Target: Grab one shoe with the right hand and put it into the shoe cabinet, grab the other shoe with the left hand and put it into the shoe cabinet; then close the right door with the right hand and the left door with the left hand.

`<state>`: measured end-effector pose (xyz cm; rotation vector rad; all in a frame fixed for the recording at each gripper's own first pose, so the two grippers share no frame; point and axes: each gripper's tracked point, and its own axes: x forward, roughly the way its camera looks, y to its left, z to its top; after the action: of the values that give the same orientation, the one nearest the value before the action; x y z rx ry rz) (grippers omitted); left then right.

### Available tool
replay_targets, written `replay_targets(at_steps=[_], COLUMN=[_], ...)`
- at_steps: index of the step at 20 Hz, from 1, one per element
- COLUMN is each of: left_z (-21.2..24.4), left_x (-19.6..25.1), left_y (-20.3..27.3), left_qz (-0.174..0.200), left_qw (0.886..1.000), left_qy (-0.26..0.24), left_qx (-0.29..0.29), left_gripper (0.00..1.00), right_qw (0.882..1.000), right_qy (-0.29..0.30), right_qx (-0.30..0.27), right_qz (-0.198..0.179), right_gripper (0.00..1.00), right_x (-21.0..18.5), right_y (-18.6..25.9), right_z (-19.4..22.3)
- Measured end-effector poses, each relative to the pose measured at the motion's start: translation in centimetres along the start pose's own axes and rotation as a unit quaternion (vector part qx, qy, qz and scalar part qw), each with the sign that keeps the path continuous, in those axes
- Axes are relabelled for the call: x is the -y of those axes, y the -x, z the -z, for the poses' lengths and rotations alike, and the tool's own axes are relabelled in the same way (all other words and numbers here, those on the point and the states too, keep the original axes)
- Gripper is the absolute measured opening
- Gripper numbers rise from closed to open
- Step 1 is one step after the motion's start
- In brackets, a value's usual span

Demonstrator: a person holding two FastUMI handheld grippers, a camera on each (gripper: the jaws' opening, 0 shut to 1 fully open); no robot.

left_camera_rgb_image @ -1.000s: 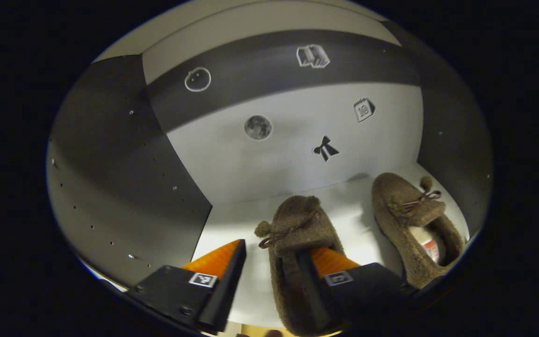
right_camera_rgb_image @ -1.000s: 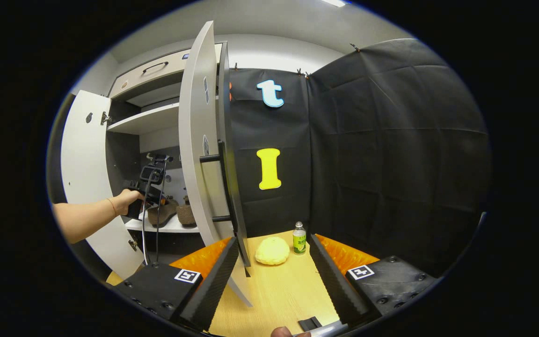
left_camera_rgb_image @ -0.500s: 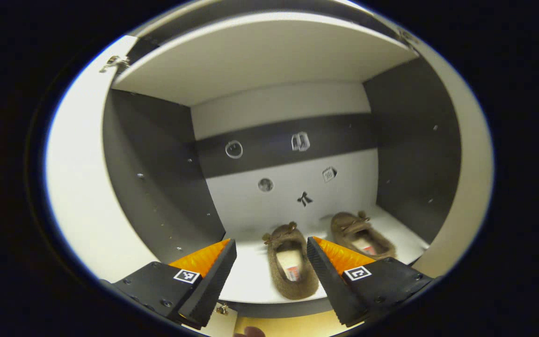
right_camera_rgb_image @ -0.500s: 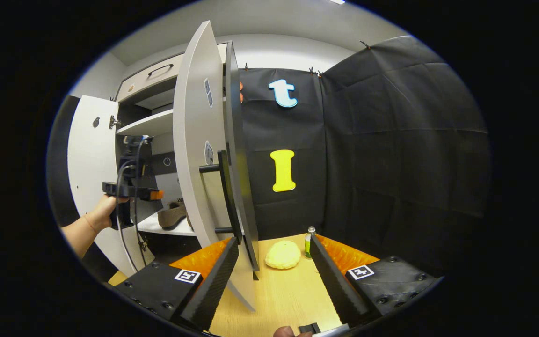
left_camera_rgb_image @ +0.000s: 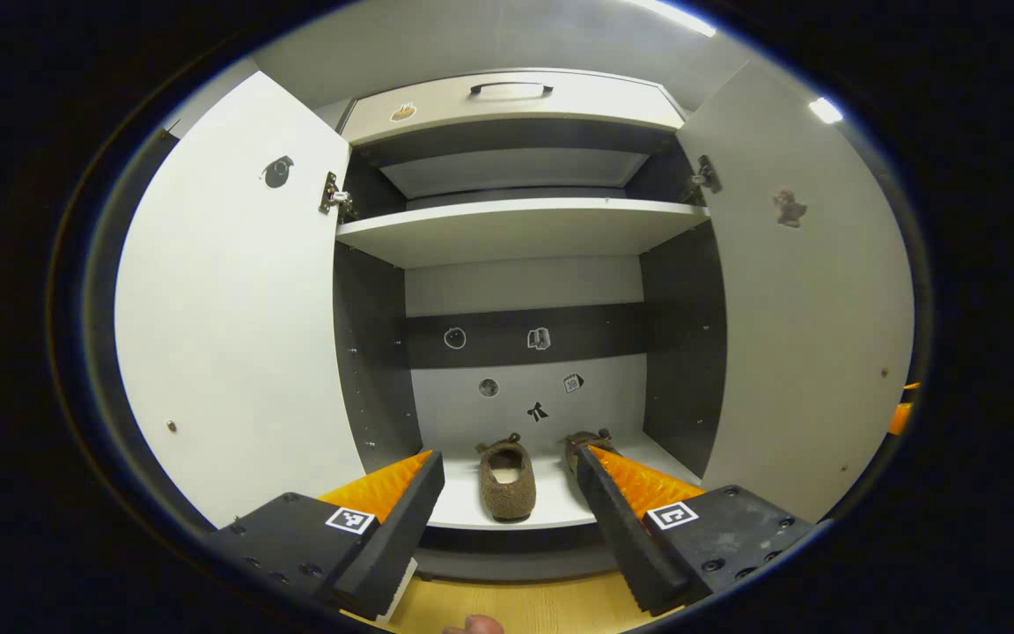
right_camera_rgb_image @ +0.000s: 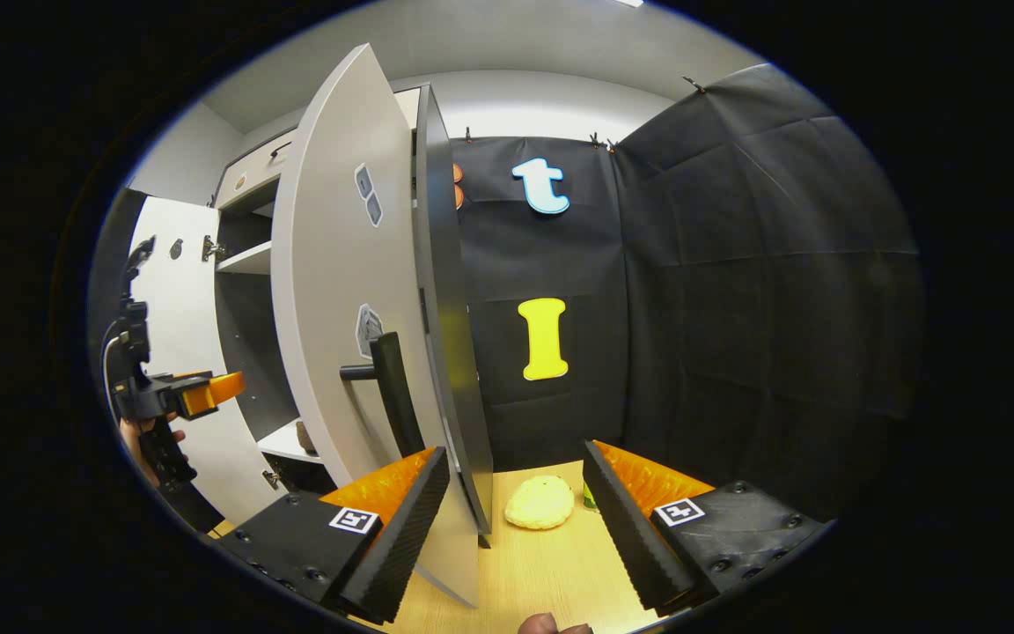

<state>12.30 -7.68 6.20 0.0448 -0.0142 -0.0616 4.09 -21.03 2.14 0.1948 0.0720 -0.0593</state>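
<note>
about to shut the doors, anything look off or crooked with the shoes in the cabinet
Nothing stands out. Both shoes sit on the lower shelf, toes toward the back: one shoe lies straight and fully on it; the other shoe is partly hidden behind the left gripper. Both doors stand open.

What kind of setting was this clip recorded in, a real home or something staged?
Most likely a staged recording booth, not a lived-in home. A shoe cabinet with both doors open stands on a wooden floor, hemmed in by a black cloth wall clipped up behind it. Two shoes, one in plain view, sit on its lower shelf.
</note>
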Motion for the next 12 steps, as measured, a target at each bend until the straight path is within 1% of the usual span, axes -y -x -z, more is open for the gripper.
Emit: replay_targets(at_steps=[3, 6, 8, 12], left_z=[0.9, 2.5, 3.1, 3.3], left_x=[0.4, 1.1, 0.8, -0.5], left_y=[3.1, 6.0, 7.8, 10.3], left_qz=[0.000, 0.019, 0.024, 0.031], left_qw=[1.000, 1.000, 0.999, 0.999], left_qy=[-0.014, 0.002, 0.001, 0.001], left_qx=[0.008, -0.010, -0.021, -0.023], left_gripper=[0.96, 0.96, 0.97, 0.96], right_qw=[1.000, 1.000, 1.000, 0.999], right_qy=[-0.001, 0.009, 0.013, 0.025], right_qx=[0.002, 0.008, 0.011, 0.018], right_qz=[-0.006, -0.001, -0.002, 0.011], right_gripper=[0.98, 0.98, 0.98, 0.97], right_x=[-0.6, -0.7, -1.2, -1.7], right_y=[-0.2, -0.3, -0.3, 0.0], right_z=[0.0, -0.2, -0.1, -0.2])
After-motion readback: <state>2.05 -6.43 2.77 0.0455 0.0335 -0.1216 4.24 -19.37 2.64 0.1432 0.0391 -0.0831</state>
